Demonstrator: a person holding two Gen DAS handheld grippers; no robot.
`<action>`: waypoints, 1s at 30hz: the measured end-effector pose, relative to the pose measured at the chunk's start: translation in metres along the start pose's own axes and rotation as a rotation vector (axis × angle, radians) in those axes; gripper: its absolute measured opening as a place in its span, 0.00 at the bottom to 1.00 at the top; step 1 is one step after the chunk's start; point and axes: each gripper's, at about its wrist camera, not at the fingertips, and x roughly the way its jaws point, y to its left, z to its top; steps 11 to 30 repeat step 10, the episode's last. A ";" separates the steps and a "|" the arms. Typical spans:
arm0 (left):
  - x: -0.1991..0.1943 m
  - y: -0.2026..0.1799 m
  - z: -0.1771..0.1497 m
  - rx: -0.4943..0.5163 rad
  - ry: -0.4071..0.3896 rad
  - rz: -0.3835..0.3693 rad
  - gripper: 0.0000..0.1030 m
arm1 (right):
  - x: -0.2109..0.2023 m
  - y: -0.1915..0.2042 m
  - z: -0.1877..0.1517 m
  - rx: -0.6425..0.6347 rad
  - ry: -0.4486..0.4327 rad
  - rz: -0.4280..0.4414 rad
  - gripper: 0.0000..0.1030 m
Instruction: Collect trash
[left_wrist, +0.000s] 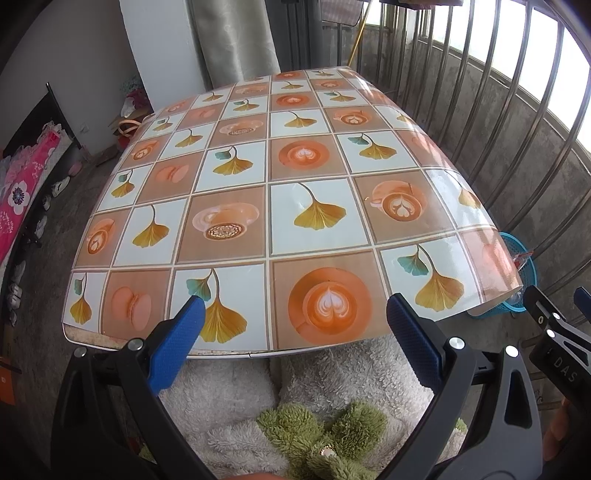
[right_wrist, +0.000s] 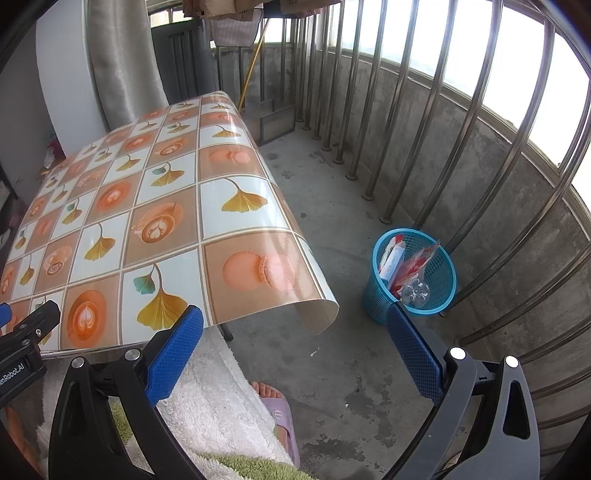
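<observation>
A blue mesh bin (right_wrist: 439, 284) stands on the concrete floor by the railing, holding red-and-white wrappers (right_wrist: 397, 260) and a crushed clear bottle (right_wrist: 415, 291). In the left wrist view only part of the blue bin (left_wrist: 517, 254) shows past the table's right corner. My right gripper (right_wrist: 295, 321) hangs open over the floor between table corner and bin, with nothing between its fingers. My left gripper (left_wrist: 295, 310) is open and empty at the near edge of the table (left_wrist: 236, 184), whose patterned cloth has nothing on it.
The tablecloth's corner (right_wrist: 314, 306) curls down toward the bin. Steel railing bars (right_wrist: 436, 110) and a low concrete wall close off the right side. A person's fluffy robe (left_wrist: 332, 387) and a slippered foot (right_wrist: 280, 413) are just below the grippers. Clothes (left_wrist: 22, 192) lie at far left.
</observation>
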 end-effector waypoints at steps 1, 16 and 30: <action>0.000 0.000 0.001 0.000 -0.001 -0.001 0.92 | 0.000 0.000 0.000 0.000 0.001 0.001 0.94; -0.001 0.000 0.000 0.001 0.000 -0.005 0.92 | 0.000 0.001 0.000 0.002 0.001 0.002 0.94; -0.001 0.000 0.000 0.001 0.000 -0.005 0.92 | 0.000 0.001 0.000 0.002 0.001 0.002 0.94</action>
